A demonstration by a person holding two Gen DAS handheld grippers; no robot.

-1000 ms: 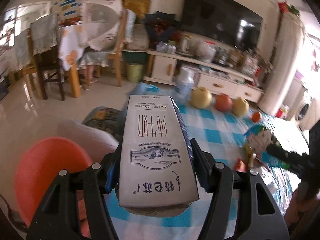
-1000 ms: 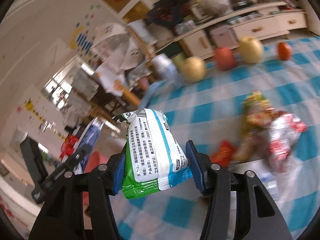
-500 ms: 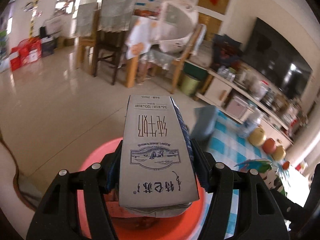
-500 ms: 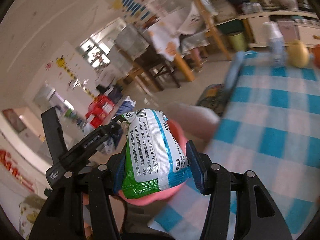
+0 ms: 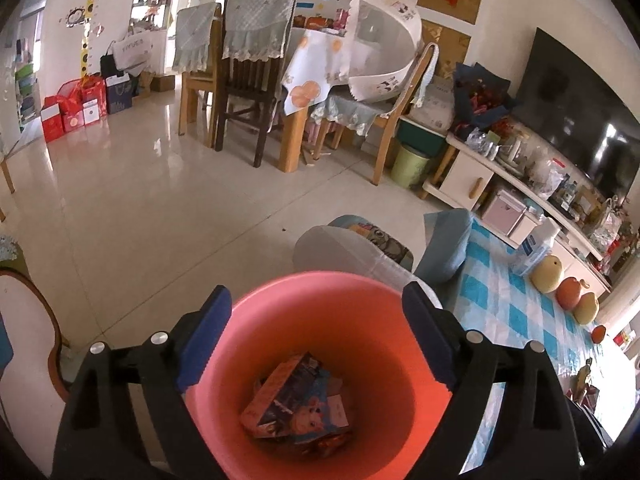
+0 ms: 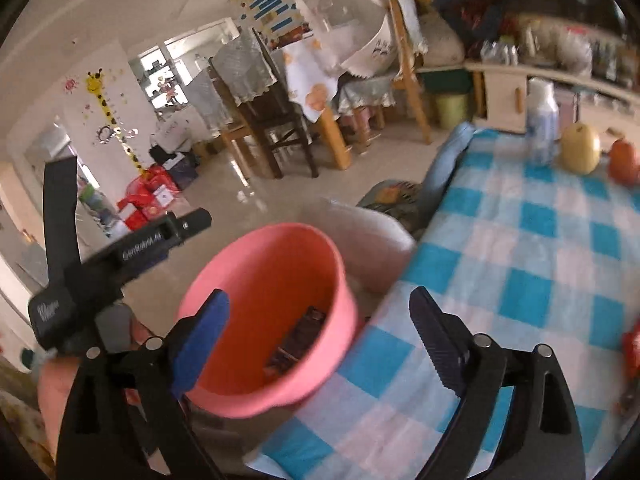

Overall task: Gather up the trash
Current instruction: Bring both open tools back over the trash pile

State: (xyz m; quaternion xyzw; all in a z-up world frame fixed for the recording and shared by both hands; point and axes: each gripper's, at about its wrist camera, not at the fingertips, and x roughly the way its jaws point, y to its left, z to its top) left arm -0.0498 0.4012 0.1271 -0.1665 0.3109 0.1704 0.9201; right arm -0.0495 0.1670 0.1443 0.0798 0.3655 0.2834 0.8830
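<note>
Your left tongs [image 5: 316, 336] point down into the pink bin [image 5: 320, 304], and their jaws have just been opening; they now stand wide apart with nothing between them. Straight below them, on the bottom of the bin, lie cartons and wrappers [image 5: 296, 408]. Your right tongs [image 6: 320, 328] also stand wide apart, having just been opening, and they hold nothing. The bin [image 6: 276, 316] is just in front of their left finger, at the edge of the checked cloth [image 6: 520, 264], which spreads ahead and to the right. Left of the right tongs you see the left tongs [image 6: 120, 264], and a hand [image 6: 56, 380] under them.
</note>
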